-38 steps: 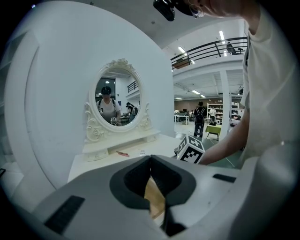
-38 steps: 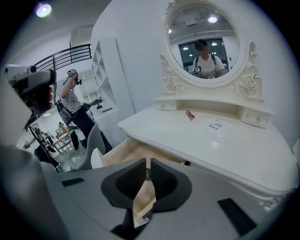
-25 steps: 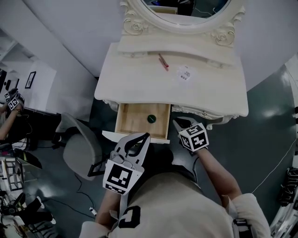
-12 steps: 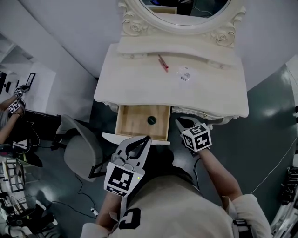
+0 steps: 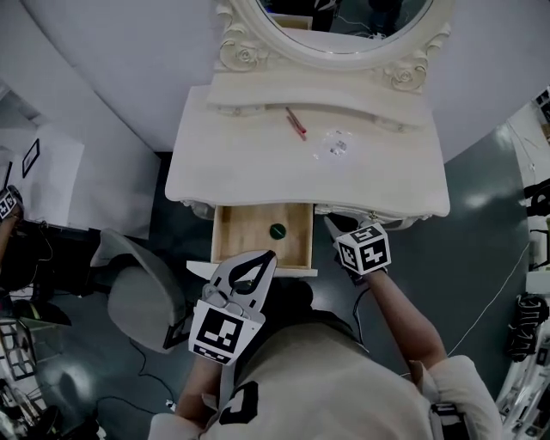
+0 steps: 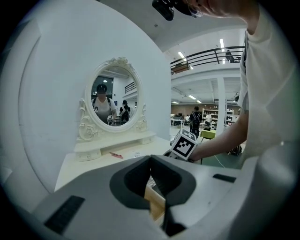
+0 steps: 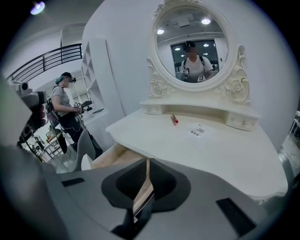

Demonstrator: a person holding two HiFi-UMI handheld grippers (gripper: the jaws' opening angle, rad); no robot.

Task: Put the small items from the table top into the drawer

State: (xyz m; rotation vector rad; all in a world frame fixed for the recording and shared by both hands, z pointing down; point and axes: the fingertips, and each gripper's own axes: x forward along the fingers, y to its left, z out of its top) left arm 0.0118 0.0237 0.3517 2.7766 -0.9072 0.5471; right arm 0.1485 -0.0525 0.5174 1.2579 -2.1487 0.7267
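A white dressing table [image 5: 387, 176] has its wooden drawer [image 5: 223, 234] pulled open. A dark green round item [image 5: 277, 230] lies inside the drawer. On the table top a red pen-like stick [image 5: 296, 123] lies near the back shelf, and a small clear packet [image 5: 337, 144] lies to its right. My left gripper [image 5: 271, 254] hovers just before the drawer's front edge, shut and empty. My right gripper [image 5: 327, 222] is at the table's front edge, right of the drawer, shut with nothing in it. The right gripper view shows the stick [image 7: 174, 120] and the packet [image 7: 198, 130] far ahead.
An oval mirror [image 5: 331, 26] in an ornate frame stands at the table's back. A grey chair [image 5: 142, 292] stands left of the drawer. In the right gripper view another person [image 7: 65, 108] stands far off to the left. Cables lie on the floor at the right.
Both grippers have shifted slightly along the table's front and stay shut. The head view has swung a little, so the chair sits further left in the picture.
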